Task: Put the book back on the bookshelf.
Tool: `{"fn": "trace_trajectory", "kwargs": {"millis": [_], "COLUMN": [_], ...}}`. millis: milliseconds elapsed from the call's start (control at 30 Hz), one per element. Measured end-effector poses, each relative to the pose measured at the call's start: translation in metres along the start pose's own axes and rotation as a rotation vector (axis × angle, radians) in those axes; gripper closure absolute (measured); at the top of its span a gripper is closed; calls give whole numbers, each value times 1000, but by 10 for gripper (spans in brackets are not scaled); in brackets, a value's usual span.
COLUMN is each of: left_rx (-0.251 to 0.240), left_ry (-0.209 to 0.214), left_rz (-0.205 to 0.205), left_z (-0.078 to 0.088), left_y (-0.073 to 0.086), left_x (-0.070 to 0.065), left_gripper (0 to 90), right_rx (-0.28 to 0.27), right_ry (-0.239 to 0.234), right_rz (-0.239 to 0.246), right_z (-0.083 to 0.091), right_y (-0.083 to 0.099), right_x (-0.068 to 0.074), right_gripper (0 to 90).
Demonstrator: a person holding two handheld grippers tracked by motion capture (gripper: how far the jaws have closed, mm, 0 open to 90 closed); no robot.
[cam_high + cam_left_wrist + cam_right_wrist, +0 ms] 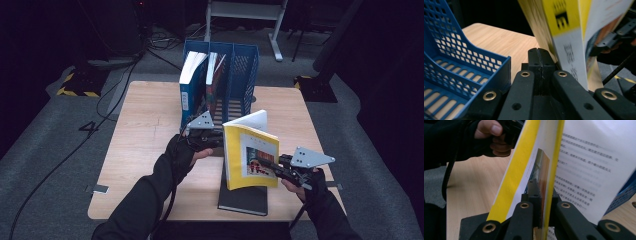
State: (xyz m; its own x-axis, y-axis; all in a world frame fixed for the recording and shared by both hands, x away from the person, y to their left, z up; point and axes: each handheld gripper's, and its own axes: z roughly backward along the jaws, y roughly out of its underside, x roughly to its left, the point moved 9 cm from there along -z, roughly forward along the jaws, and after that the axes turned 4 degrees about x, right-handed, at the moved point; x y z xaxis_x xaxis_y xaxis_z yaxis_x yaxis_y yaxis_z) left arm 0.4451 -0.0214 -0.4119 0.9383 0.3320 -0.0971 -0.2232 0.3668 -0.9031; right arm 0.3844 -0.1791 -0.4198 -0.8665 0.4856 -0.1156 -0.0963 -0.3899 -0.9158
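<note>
A yellow paperback book (pixel 250 157) stands upright and partly fanned open above the table (pixel 145 130). My right gripper (pixel 258 164) comes in from the right and is shut on its front cover (pixel 524 170), which runs between the jaws (pixel 536 187). My left gripper (pixel 216 141) sits at the book's left side by the spine. Its jaws (pixel 539 53) are pressed together pad to pad with nothing between them, and the book's spine (pixel 569 37) stands just to their right.
A blue file rack (pixel 245 65) stands at the table's far middle with a blue book (pixel 192 85) and a second book (pixel 215 80) upright in it. Its mesh wall (pixel 461 57) is close to the left gripper. A dark book (pixel 245 197) lies flat under the yellow one.
</note>
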Motion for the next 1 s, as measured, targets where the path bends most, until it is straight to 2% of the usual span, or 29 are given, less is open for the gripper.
{"fn": "trace_trajectory", "kwargs": {"millis": [100,233,400,533,600,667,767,867,933,1000], "left_rx": [11,-16,-31,-41,-39,-37,-33,-15,-10,-5], "left_ry": [-15,-7,-5,-22,-35,-38,-48,-67,-64,-59], "left_rz": [-9,-27,-64,-90,-105,-104,-110,-110,-99,-109], "left_z": [0,3,5,7,8,9,11,14,17,21], "left_y": [-1,-8,-13,-14,-12,-9,-2,5,11,19], "left_x": [-1,-7,-24,-36,-42,-46,-53,-57,-58,-59], "left_gripper": [900,900,897,820,810,750,728,668,647,592], "right_rx": [-7,-23,-33,-32,-31,-24,-35,-50,-45,-42], "right_ry": [13,12,10,19,31,43,55,38,29,12], "right_rz": [1,3,16,22,19,20,29,52,82,86], "right_z": [1,3,7,15,18,21,26,32,33,34], "right_y": [1,4,10,14,16,17,15,9,8,9], "right_x": [1,3,8,12,11,11,10,13,18,21], "right_gripper": [875,872,864,819,780,731,727,782,838,854]}}
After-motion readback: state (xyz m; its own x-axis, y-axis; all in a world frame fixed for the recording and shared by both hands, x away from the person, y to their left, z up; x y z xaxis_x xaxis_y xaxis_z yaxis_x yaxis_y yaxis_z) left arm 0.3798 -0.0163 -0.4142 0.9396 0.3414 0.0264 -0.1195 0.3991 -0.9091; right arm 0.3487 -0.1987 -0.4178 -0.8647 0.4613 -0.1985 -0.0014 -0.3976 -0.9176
